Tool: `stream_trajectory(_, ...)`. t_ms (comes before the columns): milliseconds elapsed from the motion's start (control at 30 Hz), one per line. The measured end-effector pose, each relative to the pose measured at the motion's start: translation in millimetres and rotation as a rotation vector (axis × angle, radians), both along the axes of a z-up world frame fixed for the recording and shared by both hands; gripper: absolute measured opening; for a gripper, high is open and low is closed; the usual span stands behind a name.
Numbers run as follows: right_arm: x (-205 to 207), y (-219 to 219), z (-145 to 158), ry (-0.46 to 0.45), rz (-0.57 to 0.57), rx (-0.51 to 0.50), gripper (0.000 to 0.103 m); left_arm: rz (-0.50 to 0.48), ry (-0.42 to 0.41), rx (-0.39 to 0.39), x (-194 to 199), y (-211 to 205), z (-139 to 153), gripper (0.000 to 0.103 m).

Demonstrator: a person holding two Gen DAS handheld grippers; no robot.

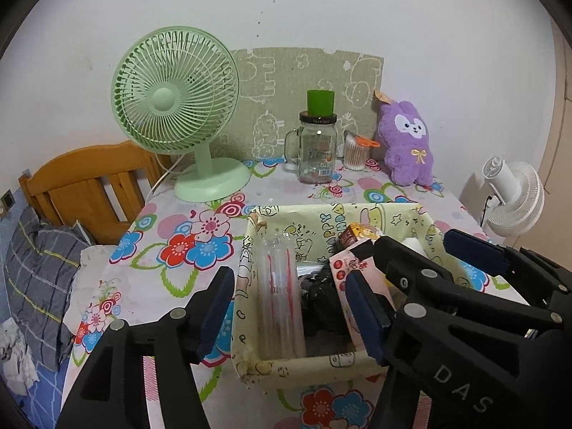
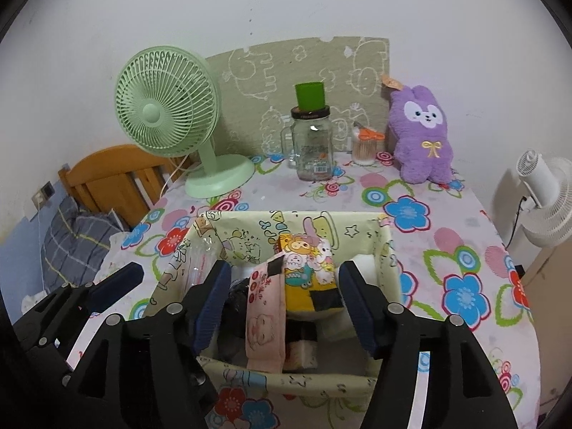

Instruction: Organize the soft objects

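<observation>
A cream cartoon-print fabric box stands at the near edge of the flowered table. My left gripper is open. Its left finger is outside the box wall, its right finger is inside, and a clear plastic packet lies between them untouched. My right gripper is open inside the box. A pink tissue pack and a yellow cartoon packet stand upright between its pads, ungripped. A purple plush rabbit leans on the back wall, far from both grippers.
At the back stand a green desk fan, a glass jar with a green cup on top, and a cotton-swab pot. A white fan is off the table's right edge; a wooden headboard and plaid bedding are left.
</observation>
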State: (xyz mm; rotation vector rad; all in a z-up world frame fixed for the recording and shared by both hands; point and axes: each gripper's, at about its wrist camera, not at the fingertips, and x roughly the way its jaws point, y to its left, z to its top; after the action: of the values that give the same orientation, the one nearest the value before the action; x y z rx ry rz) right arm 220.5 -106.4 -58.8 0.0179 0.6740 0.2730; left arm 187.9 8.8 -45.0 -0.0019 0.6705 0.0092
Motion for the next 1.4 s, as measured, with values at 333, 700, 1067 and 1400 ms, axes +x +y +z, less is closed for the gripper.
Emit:
stream_trajectory(333,-34.1,-16.6,19.2,-0.049,-0.029,0.0,0.077,-0.001,-0.046,0.002,-28.5,-7.4,16.8,0.079)
stream_trajectory(700,-81.5,-34.5,37.2,-0.119,-0.049,0.004,0.089,0.007,-0.112,0.028,-67.7,-14.4,32.3,0.092)
stream_trajectory(1067,-135.6,-53.8,52.7,-0.199,-0.069,0.001,0.098,0.014,-0.171,0.014,-117.7,-17.2,46.1,0.097)
stream_trajectory(1400,-176.1,-71.2,61.7,-0.254,-0.112,0.017,0.099,0.033,-0.221,0.009,-152.0,-12.4,56.5,0.103)
